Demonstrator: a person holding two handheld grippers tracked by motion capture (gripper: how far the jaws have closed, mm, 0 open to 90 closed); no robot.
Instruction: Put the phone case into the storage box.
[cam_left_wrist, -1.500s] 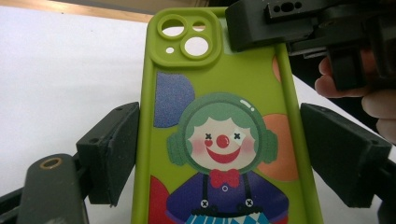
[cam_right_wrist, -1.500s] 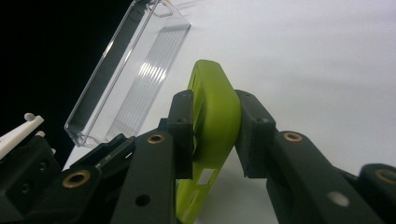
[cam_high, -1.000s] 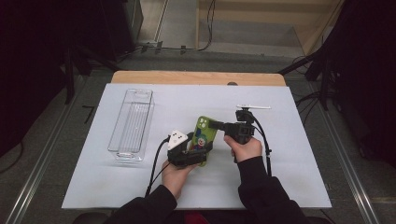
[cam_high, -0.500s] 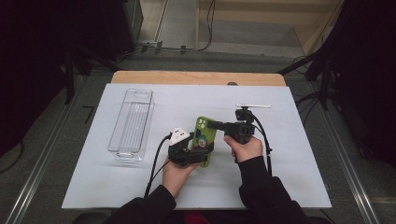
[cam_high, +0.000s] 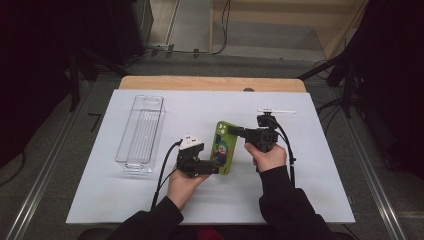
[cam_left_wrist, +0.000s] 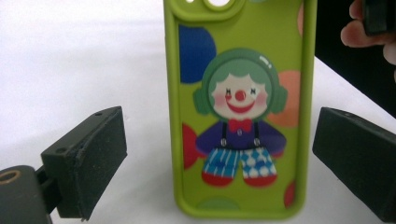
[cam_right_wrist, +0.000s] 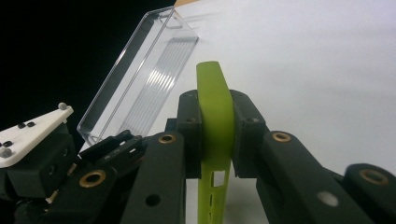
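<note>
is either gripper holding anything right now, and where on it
The right gripper is shut on the green phone case, pinching its side edge near the camera end. The left gripper is open around it.

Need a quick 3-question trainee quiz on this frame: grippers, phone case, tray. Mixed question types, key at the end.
1. True or false: the right gripper is clamped on the edge of the green phone case.
2. How do the left gripper's jaws stand? A) shut on the case B) open, one on each side of the case C) shut on the tray
3. Fill in: the clear plastic tray lies to the person's ____ of the case.

Key: 1 true. 2 B. 3 left.
</note>
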